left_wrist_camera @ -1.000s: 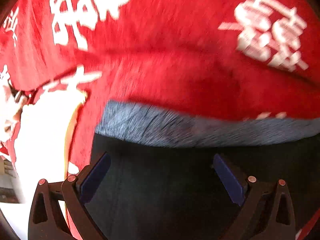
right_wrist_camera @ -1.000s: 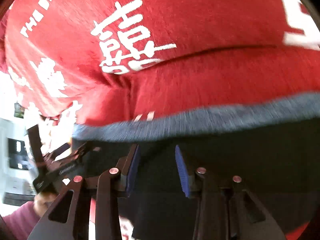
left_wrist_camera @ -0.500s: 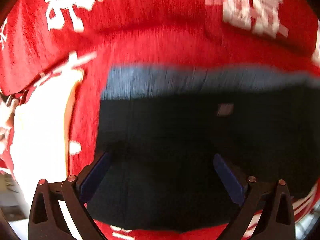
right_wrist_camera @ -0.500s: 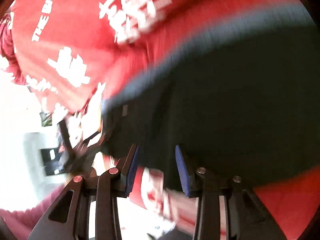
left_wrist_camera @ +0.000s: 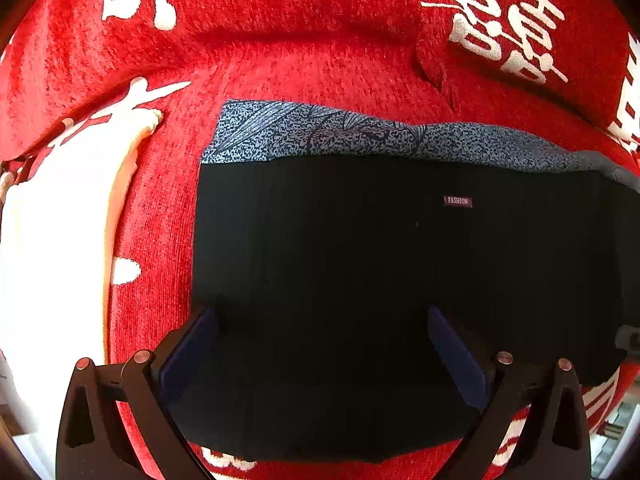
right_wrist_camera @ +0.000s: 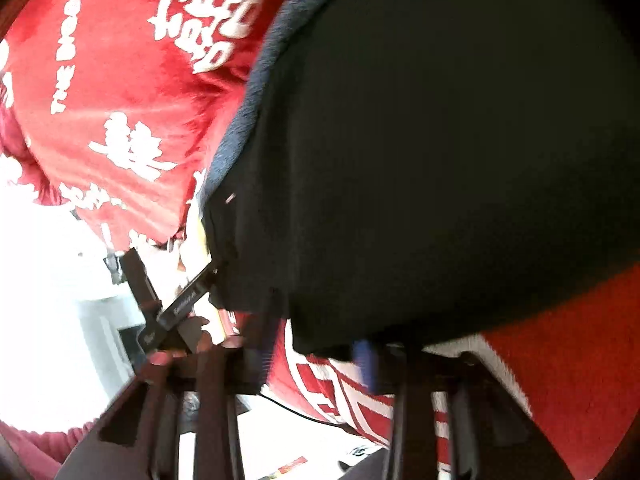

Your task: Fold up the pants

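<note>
The pants (left_wrist_camera: pixel 360 280) are black, folded into a wide rectangle with a blue patterned layer (left_wrist_camera: pixel 320 132) showing along the far edge and a small "FASHION" label (left_wrist_camera: pixel 458 201). They lie on a red blanket with white characters. My left gripper (left_wrist_camera: pixel 320 344) is open above the near part of the pants, holding nothing. In the right wrist view the pants (right_wrist_camera: pixel 440 140) fill the upper right. My right gripper (right_wrist_camera: pixel 316 356) is open at the near edge of the pants, its blue pad (right_wrist_camera: pixel 366 364) beside the hem. The left gripper (right_wrist_camera: pixel 176 304) shows at the pants' left corner.
The red blanket (left_wrist_camera: pixel 300 60) covers the whole surface, bunched into a ridge at the back right (left_wrist_camera: pixel 500 40). A bright white area (left_wrist_camera: pixel 52 240) lies to the left. In the right wrist view the blanket's near edge (right_wrist_camera: pixel 360 408) hangs over a white floor.
Both grippers have pulled back toward me, so more of the folded pants shows. The right wrist view has tilted and dropped to the near hem. The right jaws have spread a little.
</note>
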Demonstrator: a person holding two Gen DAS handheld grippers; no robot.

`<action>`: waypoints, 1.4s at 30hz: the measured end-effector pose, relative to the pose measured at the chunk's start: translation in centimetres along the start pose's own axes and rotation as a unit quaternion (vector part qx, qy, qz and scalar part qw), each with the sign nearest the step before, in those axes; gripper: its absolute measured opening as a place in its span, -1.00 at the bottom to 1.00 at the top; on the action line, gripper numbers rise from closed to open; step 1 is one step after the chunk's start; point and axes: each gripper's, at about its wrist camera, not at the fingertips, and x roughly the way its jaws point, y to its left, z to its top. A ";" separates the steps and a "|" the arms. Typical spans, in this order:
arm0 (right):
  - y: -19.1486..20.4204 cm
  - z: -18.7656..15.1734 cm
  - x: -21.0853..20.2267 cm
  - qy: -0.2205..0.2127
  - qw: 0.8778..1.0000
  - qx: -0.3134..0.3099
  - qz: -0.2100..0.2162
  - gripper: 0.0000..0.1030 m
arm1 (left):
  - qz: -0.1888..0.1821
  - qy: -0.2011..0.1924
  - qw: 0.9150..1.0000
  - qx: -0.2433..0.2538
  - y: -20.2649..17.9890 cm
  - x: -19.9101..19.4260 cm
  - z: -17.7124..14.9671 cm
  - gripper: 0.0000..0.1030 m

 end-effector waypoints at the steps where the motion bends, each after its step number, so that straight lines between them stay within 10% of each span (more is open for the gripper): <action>1: 0.7 0.0 -0.2 -0.003 1.000 -0.014 -0.002 -0.75 | -0.002 0.005 1.000 0.004 0.2 0.0 0.0 1.00; 15: 1.7 -3.7 -1.3 0.019 0.993 -0.065 -0.101 -0.74 | 0.041 0.024 0.999 0.001 -0.4 -1.3 -0.9 1.00; 26: 1.4 2.2 -7.5 -0.074 0.957 -0.140 -0.244 -0.74 | -0.045 0.014 0.996 0.081 -18.0 -1.3 -1.1 1.00; 33: -0.2 1.4 -10.4 -0.080 0.977 -0.082 -0.178 -0.66 | -0.018 0.034 0.998 0.054 -17.1 -1.2 -0.9 1.00; 36: 1.6 3.4 -11.2 -0.106 0.966 -0.128 -0.198 -0.01 | -0.026 -0.002 0.998 0.048 -18.2 -2.7 2.1 1.00; 42: 4.2 10.1 -8.6 -0.110 0.956 -0.183 -0.200 -0.22 | -0.012 -0.042 0.998 0.036 -22.9 -0.8 8.3 1.00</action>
